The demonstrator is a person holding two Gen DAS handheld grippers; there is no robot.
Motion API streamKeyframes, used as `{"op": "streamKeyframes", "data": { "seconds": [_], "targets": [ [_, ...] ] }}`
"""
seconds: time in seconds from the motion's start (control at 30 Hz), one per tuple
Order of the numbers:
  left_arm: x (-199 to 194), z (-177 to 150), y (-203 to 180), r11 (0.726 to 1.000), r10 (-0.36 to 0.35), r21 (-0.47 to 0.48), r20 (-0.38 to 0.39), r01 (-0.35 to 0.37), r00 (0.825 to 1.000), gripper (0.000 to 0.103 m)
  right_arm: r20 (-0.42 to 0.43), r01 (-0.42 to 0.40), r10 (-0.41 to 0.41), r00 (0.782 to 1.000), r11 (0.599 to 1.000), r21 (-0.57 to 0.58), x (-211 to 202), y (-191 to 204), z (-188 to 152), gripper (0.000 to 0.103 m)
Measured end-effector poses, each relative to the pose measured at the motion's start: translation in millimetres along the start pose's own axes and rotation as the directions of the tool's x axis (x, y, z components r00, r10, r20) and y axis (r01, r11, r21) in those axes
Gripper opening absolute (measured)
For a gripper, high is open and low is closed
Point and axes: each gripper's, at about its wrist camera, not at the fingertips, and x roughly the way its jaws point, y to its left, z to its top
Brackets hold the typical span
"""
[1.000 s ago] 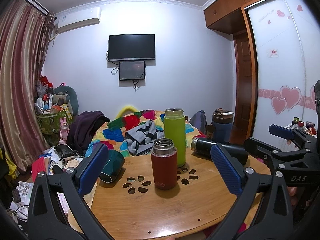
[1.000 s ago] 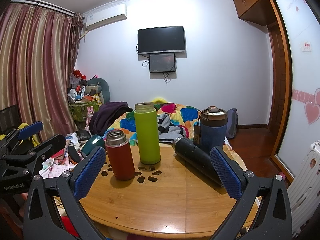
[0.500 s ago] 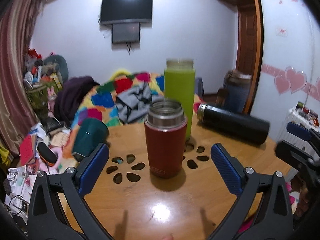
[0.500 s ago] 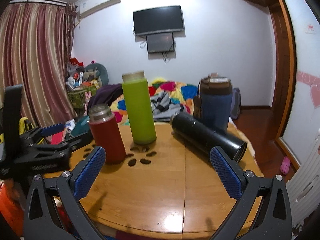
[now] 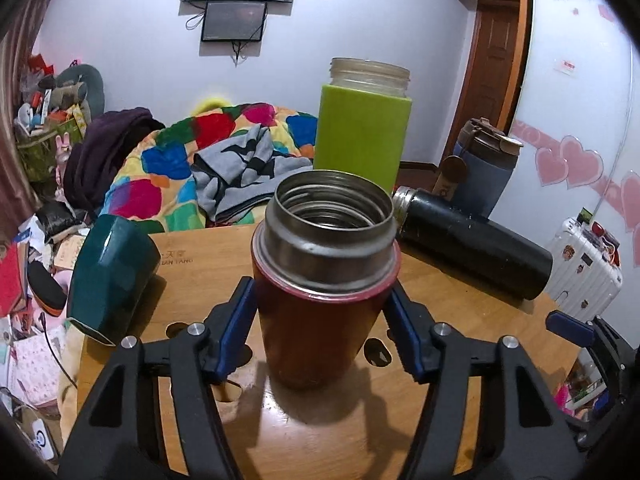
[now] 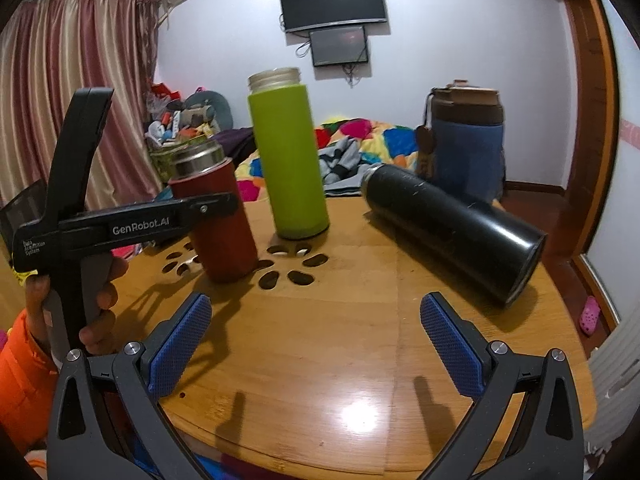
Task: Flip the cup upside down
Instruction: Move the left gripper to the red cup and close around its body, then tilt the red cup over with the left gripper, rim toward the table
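Red with a bare steel mouth, the cup (image 5: pixel 320 280) stands upright and open-topped on the wooden counter (image 5: pixel 460 400), just in front of a taller green bottle (image 5: pixel 362 132). The left gripper (image 5: pixel 320 332) has its blue fingers (image 5: pixel 232 332) set on either side of the cup's body, about mid-height; they look pressed against it, though whether the grip is firm I cannot tell. The right gripper (image 6: pixel 316 348) hangs over bare counter with its fingers (image 6: pixel 180 344) spread wide, holding nothing.

The main risk, as I judge it, is slip: the cup's wall is smooth and round, so a loose squeeze could let it rotate or drop as it is turned over. The green bottle stands close behind and a black flask (image 5: pixel 472 248) lies on its side to the right, so a wide swing could knock either. A teal cup (image 5: pixel 108 276) tipped at the left edge is also near.
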Motion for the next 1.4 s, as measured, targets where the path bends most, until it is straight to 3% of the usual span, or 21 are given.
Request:
{"op": "streamKeyframes", "data": {
  "seconds": [0.27,0.5,0.67,0.73,0.83,1.0,1.4],
  "targets": [
    [-21.0,-8.7,0.6,0.989,-0.144,-0.038,-0.038,0.143,0.989,0.063,-0.015,-0.079,0.078,0.997,0.99,-0.117,7.5,27.5,-10.3,0.103],
    [-46.4,-26.5,-3.0,0.943,-0.324,-0.101,-0.075,0.316,0.943,0.062,-0.034,-0.135,0.13,0.991,0.97,-0.201,13.1,50.5,-15.5,0.103],
    [-55.7,-34.9,1.1,0.911,-0.4,-0.15,-0.087,0.385,0.912,0.062,-0.051,-0.184,0.176,0.983,0.951,-0.248,19.9,65.6,-15.5,0.092],
    [-55.9,-36.1,4.1,0.9,-0.42,-0.165,-0.089,0.403,0.903,0.062,-0.064,-0.199,0.189,0.98,0.945,-0.261,25.0,69.5,-14.9,0.079],
    [-57.6,-36.3,5.1,0.906,-0.408,-0.159,-0.081,0.392,0.91,0.062,-0.069,-0.194,0.182,0.981,0.942,-0.274,33.5,73.4,-13.5,0.065],
    [-58.1,-33.8,8.4,0.93,-0.351,-0.138,-0.051,0.341,0.935,0.062,-0.068,-0.208,0.197,0.978,0.943,-0.259,36.0,70.7,-14.3,0.062],
    [-46.4,-29.1,19.6,0.94,-0.306,-0.164,-0.018,0.299,0.952,0.066,-0.062,-0.226,0.218,0.974,0.946,-0.231,39.7,69.2,-15.1,0.059]
  ]
}}
